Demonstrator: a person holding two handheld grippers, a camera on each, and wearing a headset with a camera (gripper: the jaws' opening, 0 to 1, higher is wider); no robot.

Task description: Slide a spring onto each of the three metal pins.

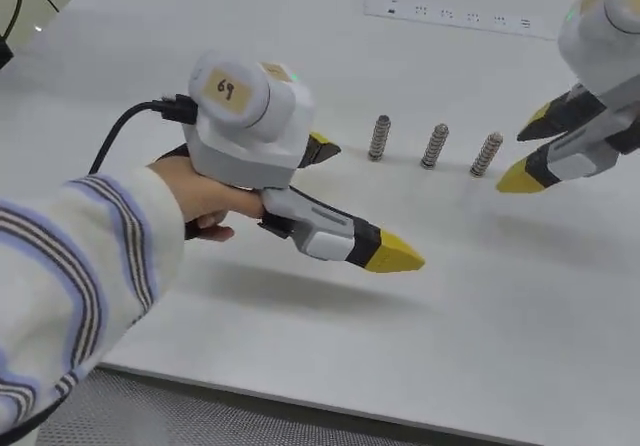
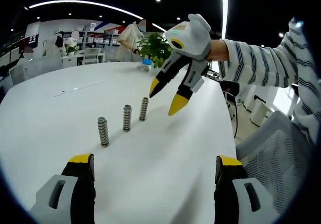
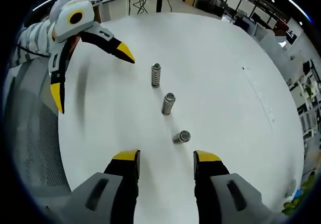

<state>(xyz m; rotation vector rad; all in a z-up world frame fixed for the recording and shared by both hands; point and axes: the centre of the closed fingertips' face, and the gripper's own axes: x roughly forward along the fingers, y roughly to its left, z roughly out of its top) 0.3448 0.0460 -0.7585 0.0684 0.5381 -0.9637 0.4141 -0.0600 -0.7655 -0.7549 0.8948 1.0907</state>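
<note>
Three upright metal pins, each with a coiled spring around it, stand in a row on the white table [image 1: 300,46]: the left spring [image 1: 379,138], the middle spring [image 1: 434,146] and the right spring [image 1: 486,154]. In the left gripper view the row runs away from me, from the near spring [image 2: 103,131] to the far spring [image 2: 144,108]. My left gripper [image 1: 375,203] hovers open and empty to the left of the row, held by a hand in a striped sleeve. Just right of the row my right gripper [image 1: 520,156] hangs open and empty, with the nearest spring [image 3: 181,136] leaning just ahead of its jaws.
A white power strip [image 1: 460,16] lies at the back of the table. The table's front edge [image 1: 300,396] runs below my left hand. A grey mesh chair [image 2: 271,153] stands to one side, and a potted plant [image 2: 155,45] sits beyond the table.
</note>
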